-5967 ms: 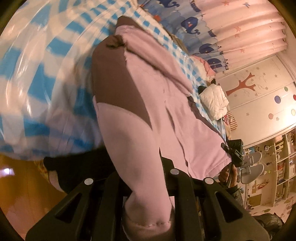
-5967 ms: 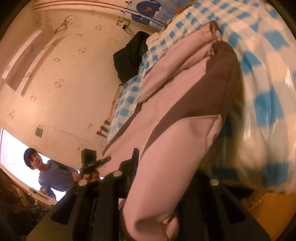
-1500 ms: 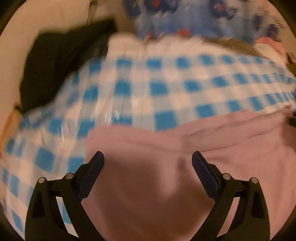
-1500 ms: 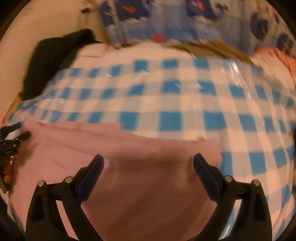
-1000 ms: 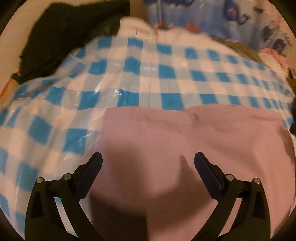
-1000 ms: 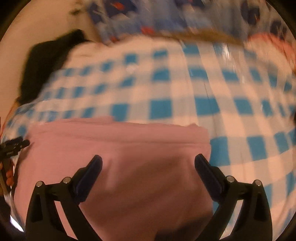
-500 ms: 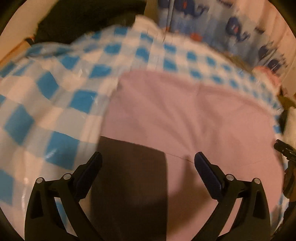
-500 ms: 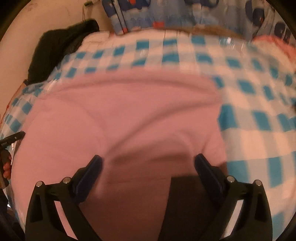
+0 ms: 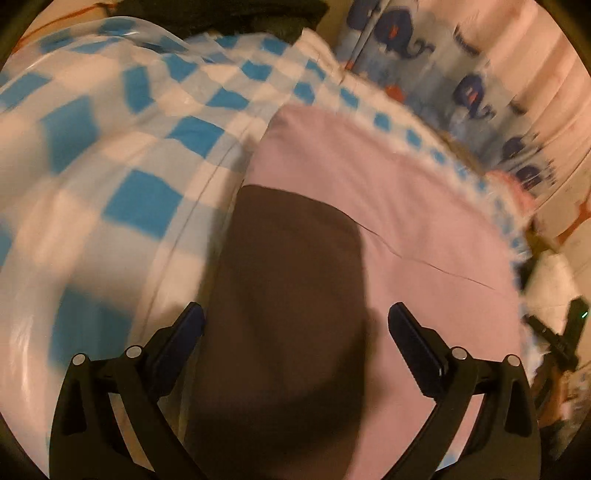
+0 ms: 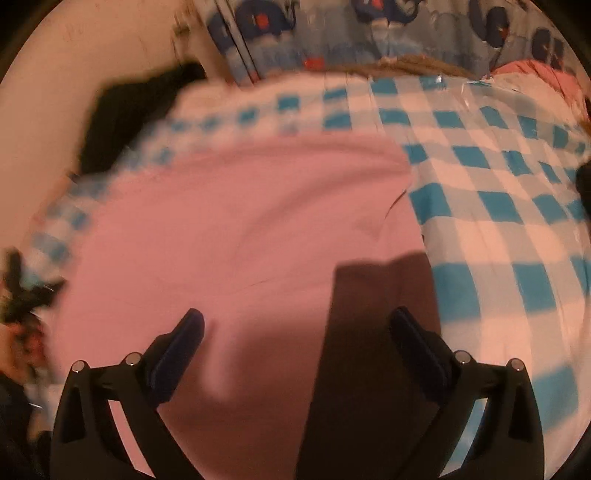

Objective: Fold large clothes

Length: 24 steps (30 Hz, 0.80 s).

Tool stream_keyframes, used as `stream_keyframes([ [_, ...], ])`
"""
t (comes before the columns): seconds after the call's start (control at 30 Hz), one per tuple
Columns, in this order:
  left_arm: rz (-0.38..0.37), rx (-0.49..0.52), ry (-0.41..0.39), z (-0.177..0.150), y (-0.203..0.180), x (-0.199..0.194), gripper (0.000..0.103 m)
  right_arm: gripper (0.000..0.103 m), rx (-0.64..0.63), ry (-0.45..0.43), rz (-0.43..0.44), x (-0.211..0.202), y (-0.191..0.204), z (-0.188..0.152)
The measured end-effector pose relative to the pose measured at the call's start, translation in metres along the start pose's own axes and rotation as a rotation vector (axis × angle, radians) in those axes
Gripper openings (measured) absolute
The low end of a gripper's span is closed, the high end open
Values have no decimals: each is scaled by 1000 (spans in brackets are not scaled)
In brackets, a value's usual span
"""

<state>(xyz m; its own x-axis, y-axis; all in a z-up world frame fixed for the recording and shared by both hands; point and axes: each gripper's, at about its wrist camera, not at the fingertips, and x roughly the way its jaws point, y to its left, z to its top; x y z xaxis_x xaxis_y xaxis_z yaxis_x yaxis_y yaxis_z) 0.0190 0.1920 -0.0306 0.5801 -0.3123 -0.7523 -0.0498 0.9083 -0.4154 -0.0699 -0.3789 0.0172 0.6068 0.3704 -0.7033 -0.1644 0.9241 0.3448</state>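
Left wrist view: the left claw (image 9: 295,325) hangs over the bed with its jaws spread wide and nothing between them. Below it lies the pink garment (image 9: 388,192), filling the centre and right of the frame, spread fairly flat on the blue-and-white checked cover (image 9: 140,199). A dark brown panel (image 9: 288,295) of the garment runs from the middle of the frame down to the bottom edge, straight between the two fingers. That line-up looks deliberate: an empty claw centred on the near brown edge is probably placed to take hold of it for the next fold. The camera looks steeply down and a little to the right. At the right edge, small and blurred, is the other tool, held in a hand. A whale-print curtain (image 9: 461,85) fills the upper right, and something black (image 9: 221,14) is heaped at the top.

Right wrist view: the right claw (image 10: 295,328) is likewise wide apart and empty. The pink garment (image 10: 240,229) takes up the centre and left of the frame, with a brown panel (image 10: 369,332) at lower right, partly under the right-hand finger. The checked cover (image 10: 498,206) shows bare to the right, and a black item (image 10: 125,118) lies at upper left beside the wall. This claw also tips downward over the near end of the cloth, so the two seem set to take matching points on one edge. The blur at the edges suggests motion; whether either claw touches the cloth I cannot tell.
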Motion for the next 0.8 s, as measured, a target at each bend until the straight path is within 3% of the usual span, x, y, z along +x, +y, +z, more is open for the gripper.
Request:
stream_keyframes([
  [0.17,-128,-166,42,-50,36,-43,96,97,328,-18,180,-58,-62,-71],
  [0.33,-203,-357,133,-93,72,-35,96,97,572,-23,282,-70,-112,-119],
  [0.57,-263,-436,134,-96,53,-15,96,97,615,-33,399,-58,-99,-119],
  [0.7,-348,-461,128,-96,41,-4,96,97,602,0,366,-46,-88,-118],
  [0.8,-330,-483,138,-96,42,8,96,96,583,82,271,-32,-85,-116],
])
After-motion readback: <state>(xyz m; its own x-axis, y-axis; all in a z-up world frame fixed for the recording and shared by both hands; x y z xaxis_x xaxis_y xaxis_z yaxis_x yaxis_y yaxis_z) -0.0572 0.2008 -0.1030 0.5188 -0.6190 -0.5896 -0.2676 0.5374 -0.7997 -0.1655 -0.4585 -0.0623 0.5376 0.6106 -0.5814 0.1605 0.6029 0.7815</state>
